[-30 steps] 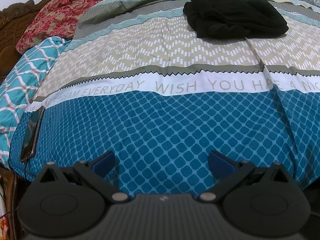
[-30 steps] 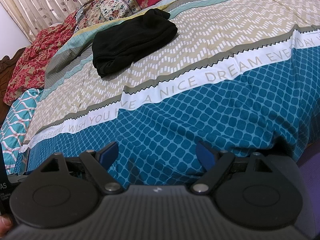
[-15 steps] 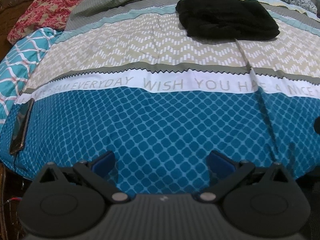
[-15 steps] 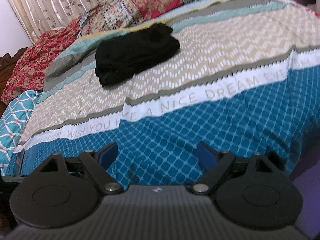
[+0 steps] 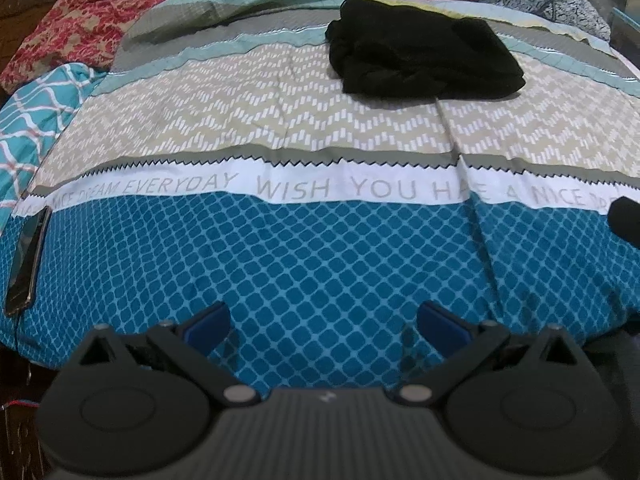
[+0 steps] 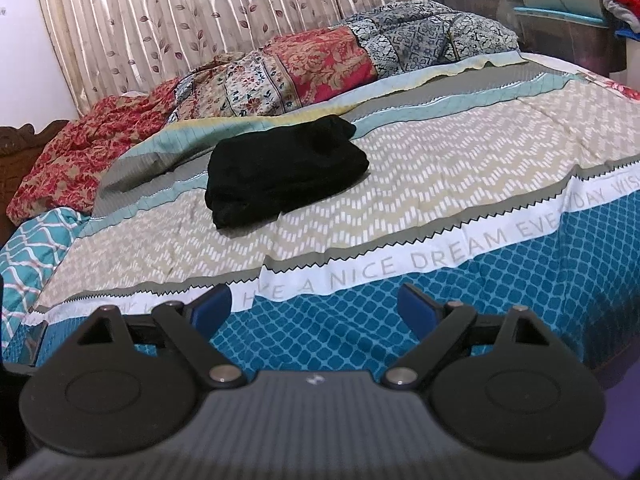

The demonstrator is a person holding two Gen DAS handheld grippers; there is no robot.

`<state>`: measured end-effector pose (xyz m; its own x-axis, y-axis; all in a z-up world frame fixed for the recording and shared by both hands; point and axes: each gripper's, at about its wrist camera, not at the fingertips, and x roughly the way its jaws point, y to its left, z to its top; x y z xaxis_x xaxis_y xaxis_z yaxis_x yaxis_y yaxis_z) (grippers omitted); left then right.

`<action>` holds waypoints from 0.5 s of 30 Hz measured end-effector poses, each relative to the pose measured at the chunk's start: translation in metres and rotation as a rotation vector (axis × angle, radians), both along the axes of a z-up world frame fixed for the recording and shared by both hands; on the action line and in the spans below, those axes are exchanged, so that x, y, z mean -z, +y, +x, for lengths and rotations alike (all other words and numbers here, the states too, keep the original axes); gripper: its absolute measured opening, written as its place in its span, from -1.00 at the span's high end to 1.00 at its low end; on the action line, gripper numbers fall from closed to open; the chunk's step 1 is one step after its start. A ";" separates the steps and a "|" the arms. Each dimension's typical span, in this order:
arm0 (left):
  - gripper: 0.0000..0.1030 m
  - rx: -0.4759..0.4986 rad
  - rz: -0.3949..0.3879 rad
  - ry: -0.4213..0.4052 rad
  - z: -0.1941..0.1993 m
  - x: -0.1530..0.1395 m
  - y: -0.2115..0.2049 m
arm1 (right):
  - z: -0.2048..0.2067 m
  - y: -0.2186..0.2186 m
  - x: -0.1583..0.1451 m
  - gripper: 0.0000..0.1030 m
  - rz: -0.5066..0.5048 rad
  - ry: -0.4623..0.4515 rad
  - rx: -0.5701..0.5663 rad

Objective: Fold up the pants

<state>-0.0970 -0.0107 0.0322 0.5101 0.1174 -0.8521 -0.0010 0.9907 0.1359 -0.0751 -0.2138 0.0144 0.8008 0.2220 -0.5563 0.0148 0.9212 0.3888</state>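
Black pants (image 5: 424, 60) lie in a crumpled heap on the far part of the bed, over the beige zigzag band and grey stripe; the same heap of pants (image 6: 286, 170) shows in the right wrist view. My left gripper (image 5: 322, 324) hangs open over the blue diamond-patterned cover near the bed's front edge, with nothing between its blue pads. My right gripper (image 6: 316, 306) is also far short of the pants, its jaws opening wide and empty, above the white lettered band.
A dark phone (image 5: 26, 264) lies at the bed's left edge. Red floral and patterned bedding (image 6: 304, 68) is piled along the far side before a leaf-print curtain (image 6: 192, 20). A teal pillow (image 5: 32, 120) sits left. A dark object (image 5: 626, 220) shows at the right edge.
The right gripper rose and tilted up, so the curtain and far bedding came into view. The left view tilted slightly, and a dark object entered at its right edge.
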 end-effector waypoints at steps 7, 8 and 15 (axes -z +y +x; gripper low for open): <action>-1.00 0.015 -0.009 -0.008 -0.001 -0.002 -0.002 | -0.002 0.002 0.000 -0.78 0.007 0.008 0.010; -1.00 0.016 -0.008 -0.010 -0.001 -0.003 -0.002 | -0.002 0.003 0.000 -0.78 0.008 0.008 0.011; -1.00 0.023 -0.011 -0.009 -0.002 -0.002 -0.003 | -0.003 0.002 0.000 -0.78 0.012 0.012 0.012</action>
